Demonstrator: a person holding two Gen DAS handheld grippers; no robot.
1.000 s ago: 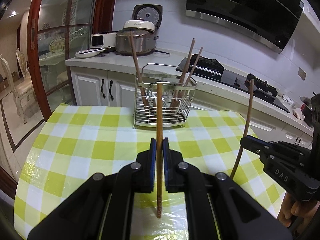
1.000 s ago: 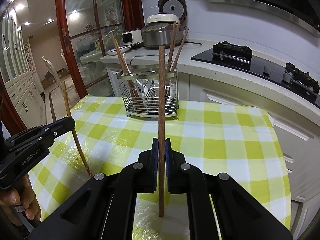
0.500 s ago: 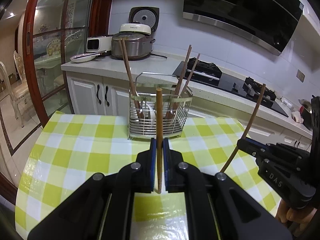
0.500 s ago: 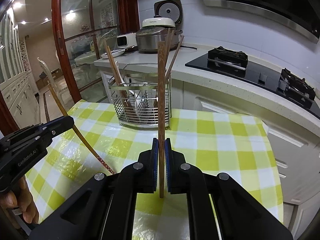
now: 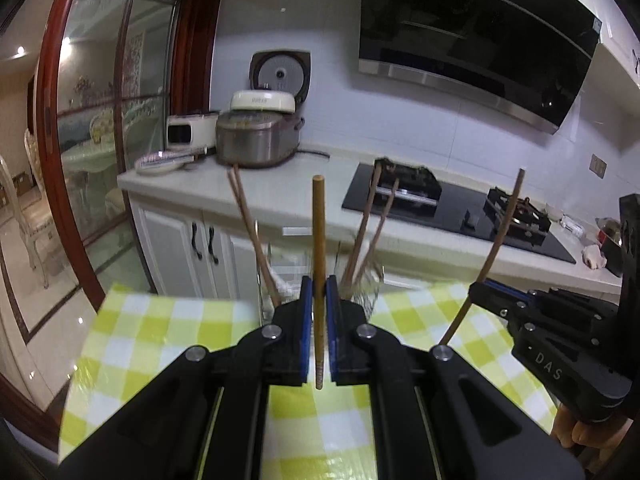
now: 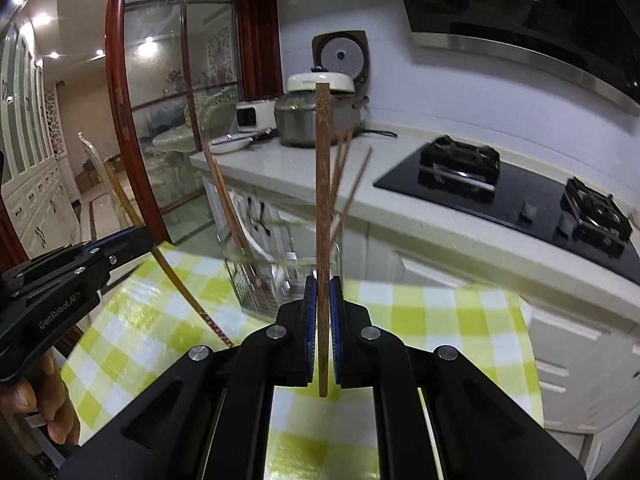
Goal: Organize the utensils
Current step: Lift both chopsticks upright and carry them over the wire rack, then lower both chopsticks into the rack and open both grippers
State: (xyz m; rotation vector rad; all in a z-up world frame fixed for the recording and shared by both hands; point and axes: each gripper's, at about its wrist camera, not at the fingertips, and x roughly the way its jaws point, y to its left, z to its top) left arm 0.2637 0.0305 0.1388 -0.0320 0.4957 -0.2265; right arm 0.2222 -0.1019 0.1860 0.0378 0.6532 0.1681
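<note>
My left gripper point(image 5: 319, 292) is shut on a wooden chopstick point(image 5: 318, 232) held upright. My right gripper point(image 6: 322, 292) is shut on a darker chopstick point(image 6: 323, 184), also upright. The wire utensil basket point(image 6: 264, 276) stands on the checked table just beyond both grippers, blurred, with several chopsticks point(image 5: 362, 232) leaning in it. In the left wrist view the basket point(image 5: 368, 284) is mostly hidden behind my fingers. The right gripper with its chopstick point(image 5: 496, 248) shows at the right there. The left gripper's chopstick point(image 6: 160, 256) shows at the left of the right wrist view.
The table has a yellow-green checked cloth point(image 5: 168, 320). Behind it runs a white counter point(image 5: 288, 188) with rice cookers point(image 5: 256, 140) and a black gas hob point(image 6: 516, 196). A range hood point(image 5: 472, 40) hangs above. A glass door with a red frame point(image 5: 56, 160) stands left.
Both grippers have risen and moved toward the basket with their chopsticks. The chopsticks' lower tips have lifted off the table.
</note>
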